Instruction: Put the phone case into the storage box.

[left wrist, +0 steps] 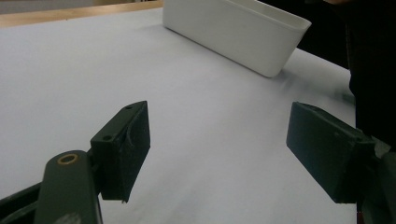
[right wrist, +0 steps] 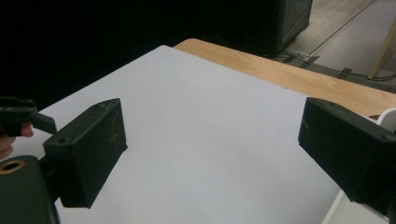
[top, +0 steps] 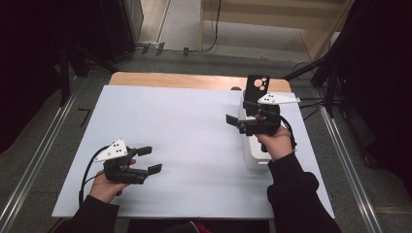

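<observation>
The left claw [top: 149,159] hangs wide and empty over the table's [top: 184,141] near left. The right claw [top: 234,121], also wide and empty, hovers beside the white bin [top: 253,156] at the right edge; a black phone case [top: 257,89] stands behind it.

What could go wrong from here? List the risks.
1. The right tongs hang open over the white bin; a careless move could knock the black phone case standing at its far end.
2. The left tongs' cable trails on the white sheet and might snag.
</observation>
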Available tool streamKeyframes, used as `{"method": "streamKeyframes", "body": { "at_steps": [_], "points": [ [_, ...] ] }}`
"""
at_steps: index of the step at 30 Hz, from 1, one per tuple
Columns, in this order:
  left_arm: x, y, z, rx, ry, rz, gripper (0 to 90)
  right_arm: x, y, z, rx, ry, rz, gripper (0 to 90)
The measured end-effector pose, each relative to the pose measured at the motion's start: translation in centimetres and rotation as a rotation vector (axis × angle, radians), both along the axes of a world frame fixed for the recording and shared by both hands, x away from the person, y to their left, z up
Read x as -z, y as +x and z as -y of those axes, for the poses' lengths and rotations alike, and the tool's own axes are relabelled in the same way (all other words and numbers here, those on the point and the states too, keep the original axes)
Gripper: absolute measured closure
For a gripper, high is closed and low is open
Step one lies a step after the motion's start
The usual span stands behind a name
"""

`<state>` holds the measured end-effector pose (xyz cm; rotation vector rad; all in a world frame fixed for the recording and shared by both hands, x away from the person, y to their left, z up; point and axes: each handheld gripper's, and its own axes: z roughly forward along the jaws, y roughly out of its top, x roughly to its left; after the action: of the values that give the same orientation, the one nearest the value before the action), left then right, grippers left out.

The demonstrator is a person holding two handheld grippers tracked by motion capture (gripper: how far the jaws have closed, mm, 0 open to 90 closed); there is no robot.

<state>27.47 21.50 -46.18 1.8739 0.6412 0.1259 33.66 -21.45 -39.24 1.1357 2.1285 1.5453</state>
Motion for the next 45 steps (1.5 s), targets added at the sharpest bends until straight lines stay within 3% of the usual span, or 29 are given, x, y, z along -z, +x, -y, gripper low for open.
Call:
{"method": "streamKeyframes", "body": {
  "at_steps": [22, 27, 29, 45],
  "points": [
    [-0.1, 0.0, 0.0, 0.002, -0.002, 0.000, 21.4, 1.2, -3.0, -1.4, -0.071, -0.034, 0.003, 6.4],
    [-0.1, 0.0, 0.0, 0.003, -0.002, 0.000, 21.4, 1.8, -3.5, -1.5, -0.088, -0.028, -0.011, 6.5],
    [-0.1, 0.0, 0.0, 0.002, -0.003, 0.000, 21.4, 2.1, -3.7, -1.4, -0.099, -0.035, -0.024, 14.8],
    [-0.1, -0.1, -0.1, -0.002, -0.007, 0.006, 21.4, 3.9, -5.9, -1.3, -0.196, -0.077, -0.069, 14.8]
  ]
}}
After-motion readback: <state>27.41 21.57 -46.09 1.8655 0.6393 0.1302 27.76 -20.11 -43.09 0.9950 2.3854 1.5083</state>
